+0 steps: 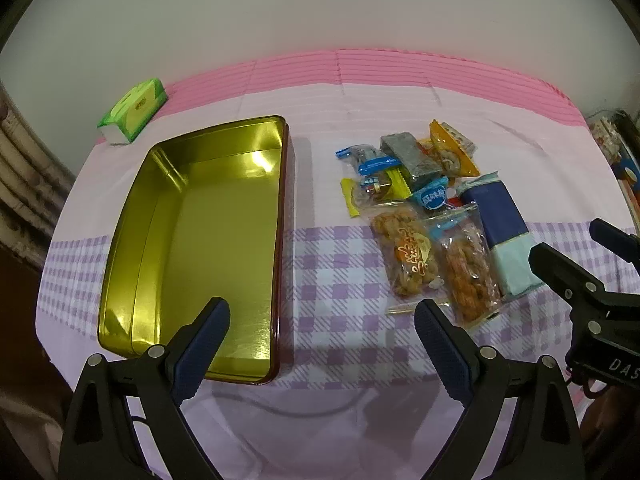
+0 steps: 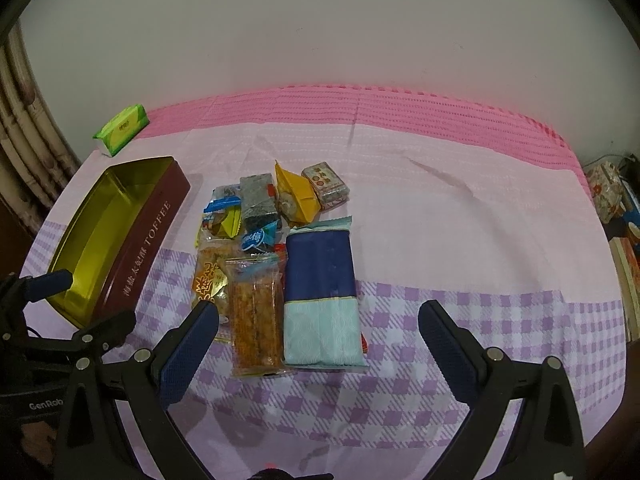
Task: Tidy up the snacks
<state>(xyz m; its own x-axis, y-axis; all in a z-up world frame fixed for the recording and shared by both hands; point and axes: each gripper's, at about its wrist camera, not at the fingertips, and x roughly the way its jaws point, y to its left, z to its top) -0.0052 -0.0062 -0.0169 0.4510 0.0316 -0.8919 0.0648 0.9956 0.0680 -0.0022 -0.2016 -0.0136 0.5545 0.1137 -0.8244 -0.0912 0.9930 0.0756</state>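
Right wrist view: right gripper jaws wide apart, empty, blue-and-mint packet between them; left gripper likewise spread above tin

Green tissue pack on pink-and-purple tablecloth, white wall behind

The right gripper hangs above the worktop's near edge with its jaws spread wide, nothing between them. Just beyond lies a cluster of snacks: a blue and pale-teal packet, touching a clear-wrapped orange snack bar on its left, and smaller wrapped pieces behind, among them a yellow packet and a small square box. Toward the left edge sits an open toffee tin, gold inside. A green tissue pack lies at the far left corner. The left gripper shows by the tin's near end.
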